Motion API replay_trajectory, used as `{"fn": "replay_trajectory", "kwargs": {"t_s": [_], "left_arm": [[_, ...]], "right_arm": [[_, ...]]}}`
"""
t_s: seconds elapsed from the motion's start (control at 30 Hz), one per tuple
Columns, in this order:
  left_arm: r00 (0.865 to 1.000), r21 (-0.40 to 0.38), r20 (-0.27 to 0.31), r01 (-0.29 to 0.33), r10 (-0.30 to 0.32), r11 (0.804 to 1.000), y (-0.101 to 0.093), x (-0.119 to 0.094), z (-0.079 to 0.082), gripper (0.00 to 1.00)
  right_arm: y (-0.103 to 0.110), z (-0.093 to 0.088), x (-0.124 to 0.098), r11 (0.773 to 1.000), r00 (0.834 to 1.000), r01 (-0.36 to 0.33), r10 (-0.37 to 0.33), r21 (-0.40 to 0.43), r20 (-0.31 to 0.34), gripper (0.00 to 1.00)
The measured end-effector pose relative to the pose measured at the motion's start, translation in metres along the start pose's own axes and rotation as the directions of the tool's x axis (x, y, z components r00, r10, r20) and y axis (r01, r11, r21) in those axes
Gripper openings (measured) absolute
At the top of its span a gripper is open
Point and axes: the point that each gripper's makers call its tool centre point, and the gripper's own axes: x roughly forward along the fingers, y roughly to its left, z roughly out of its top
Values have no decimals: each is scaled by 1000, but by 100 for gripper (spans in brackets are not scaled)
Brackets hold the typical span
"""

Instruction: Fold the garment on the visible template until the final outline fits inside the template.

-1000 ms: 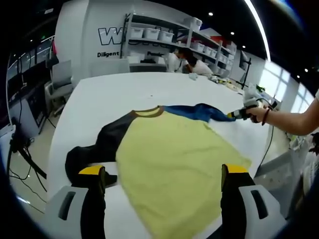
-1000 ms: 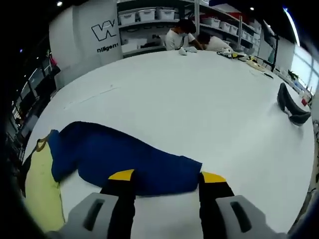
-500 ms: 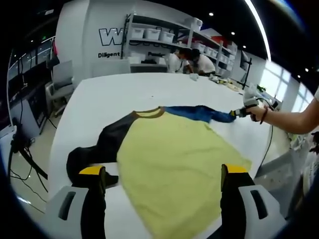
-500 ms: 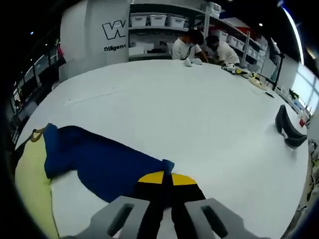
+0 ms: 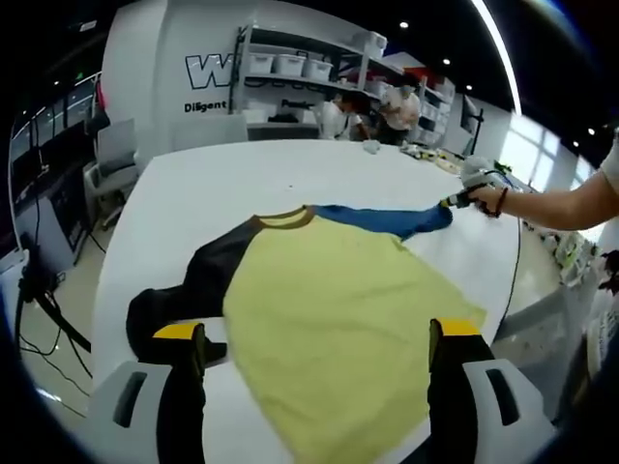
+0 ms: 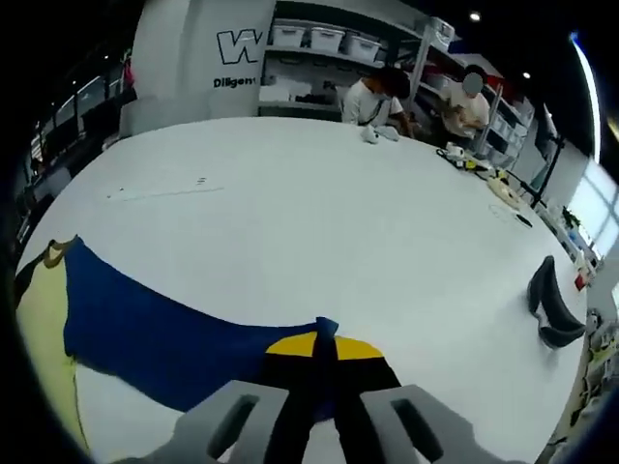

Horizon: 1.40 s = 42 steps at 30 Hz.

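A long-sleeved shirt lies flat on the white table (image 5: 222, 179). Its yellow body (image 5: 338, 319) fills the middle of the left gripper view, with a brown collar (image 5: 287, 217) at the top. The black sleeve (image 5: 198, 280) runs down to the left. The blue sleeve (image 5: 387, 218) is stretched out to the right. My left gripper (image 5: 314, 338) hovers open above the near hem, holding nothing. My right gripper (image 6: 322, 345) is shut on the cuff of the blue sleeve (image 6: 164, 333), pulling it taut. That gripper and the hand holding it (image 5: 462, 197) appear at the right in the left gripper view.
A dark curved object (image 6: 549, 307) lies on the table far right in the right gripper view. Two people (image 6: 372, 97) sit at the far edge by small items (image 6: 498, 184). Shelves with white bins (image 5: 290, 66) line the back wall. A chair (image 5: 116, 155) stands left.
My right gripper went from open around the blue cuff to shut on it, then drew the sleeve out straight and taut. The left gripper has stayed in place.
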Motion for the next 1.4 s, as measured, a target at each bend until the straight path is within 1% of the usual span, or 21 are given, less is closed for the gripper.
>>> {"fn": "replay_trajectory", "kwargs": {"t_s": [0.1,0.23,0.3,0.37,0.47,0.6,0.7,0.8,0.83,0.87,0.9,0.93,0.97,1.0,1.03,1.07,1.1,1.17,1.23,1.33,1.4], "left_arm": [[1000,2,-3,-3,3,1000,0,0,-1,97],[1000,2,-9,-3,3,1000,0,0,-3,97],[1000,3,-9,1,-1,1000,-1,0,-3,97],[1000,0,-8,5,-5,1000,-3,1,-2,98],[1000,4,-8,11,-11,1000,-5,1,-1,98],[1000,8,-3,13,-13,1000,-6,-1,1,97],[1000,6,7,12,-12,1000,-6,-3,3,97],[1000,6,8,7,-7,1000,-5,-5,3,97],[1000,6,10,6,-6,1000,-5,-6,4,97],[1000,5,11,6,-6,1000,-5,-6,4,97],[1000,4,12,6,-6,1000,-5,-7,4,97],[1000,3,12,6,-6,1000,-5,-7,4,97],[1000,3,11,4,-4,1000,-4,-8,3,97],[1000,3,10,4,-4,1000,-4,-8,3,97],[1000,4,10,4,-4,1000,-4,-8,3,97],[1000,2,10,4,-4,1000,-5,-8,3,97],[1000,1,10,4,-4,1000,-5,-9,3,97],[1000,1,8,4,-4,1000,-5,-9,2,97],[1000,0,7,5,-5,1000,-5,-9,1,97],[1000,0,4,5,-5,1000,-4,-9,1,97],[1000,1,1,6,-6,1000,-4,-10,0,97]], "right_arm": [[-7,4,5,1000,1000,-1,1,6,11,0],[-17,7,-1,999,999,18,-19,35,41,0],[-18,1,-5,998,999,18,-20,68,28,7],[-13,-9,-7,994,1000,-10,10,106,5,19],[-6,-23,-9,982,999,-45,48,182,-17,29],[2,-40,-11,983,997,-51,60,178,-45,32],[12,-53,-15,976,994,-67,83,207,-65,33],[12,-66,-12,980,994,-36,55,197,-94,29],[7,-67,-14,976,996,7,13,219,-87,27],[9,-61,-13,984,998,-25,34,178,-50,26],[14,-63,-15,982,998,-33,43,185,-54,23],[15,-63,-16,982,998,-32,43,184,-52,21],[15,-62,-17,988,999,-16,22,152,-39,19],[16,-61,-17,990,999,-15,20,142,-35,14],[15,-62,-17,992,999,-9,13,123,-35,1],[12,-65,-18,997,998,6,-1,80,-55,0],[11,-61,-18,995,999,23,-21,101,-28,0],[11,-63,-22,994,999,-1,6,109,-43,0],[2,-63,-22,994,998,18,-12,112,-57,0],[-8,-62,-20,991,999,13,-6,133,-54,0],[-13,-63,-21,992,998,21,-13,121,-65,0]]}}
